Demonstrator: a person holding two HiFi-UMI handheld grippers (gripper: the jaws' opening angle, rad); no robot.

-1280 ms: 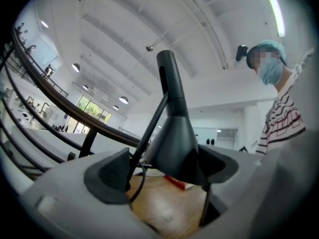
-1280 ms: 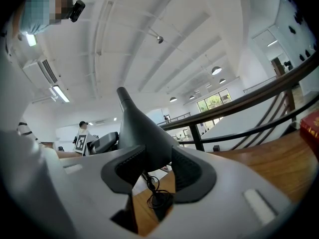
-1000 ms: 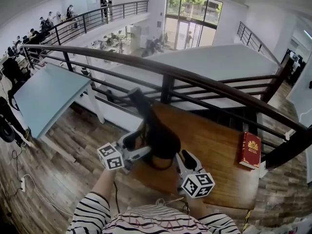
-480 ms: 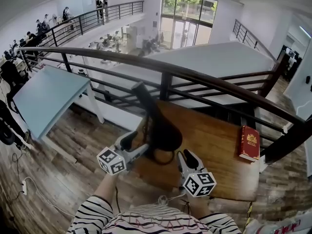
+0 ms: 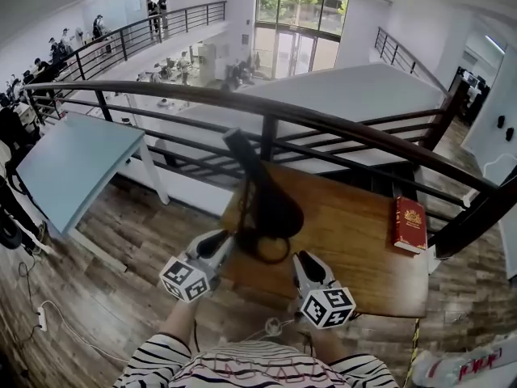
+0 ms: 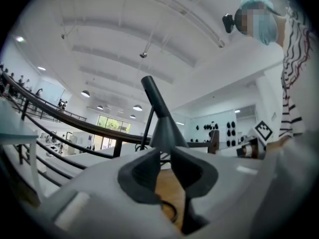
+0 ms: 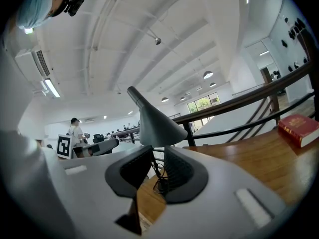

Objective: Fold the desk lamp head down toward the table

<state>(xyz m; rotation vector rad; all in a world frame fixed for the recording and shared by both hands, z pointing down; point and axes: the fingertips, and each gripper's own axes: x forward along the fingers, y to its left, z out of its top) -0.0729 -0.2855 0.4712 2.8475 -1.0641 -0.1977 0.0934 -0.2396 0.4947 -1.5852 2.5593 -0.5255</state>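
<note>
The lamp (image 5: 271, 210) stands mid-frame on the table (image 5: 363, 249), with its head clear of the top and its arm slanting to the upper left. The left claw (image 5: 220, 241) and right claw (image 5: 302, 259) sit just below it, each with jaws a narrow gap apart and gripping nothing.

Recommended: steady the base with one claw, take the cone rim with the other, and press down slowly so the base does not tip.

The book (image 5: 409, 223), at right, carries a gold emblem. No wording is legible.

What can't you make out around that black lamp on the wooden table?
1. Bulb inside the lamp head: its own cone covers it in the head view, and both gripper views see it only side-on.
2. Print on the red book: too small in the head and right gripper views.
3. Legs of the table: hidden under its top, head view.
</note>
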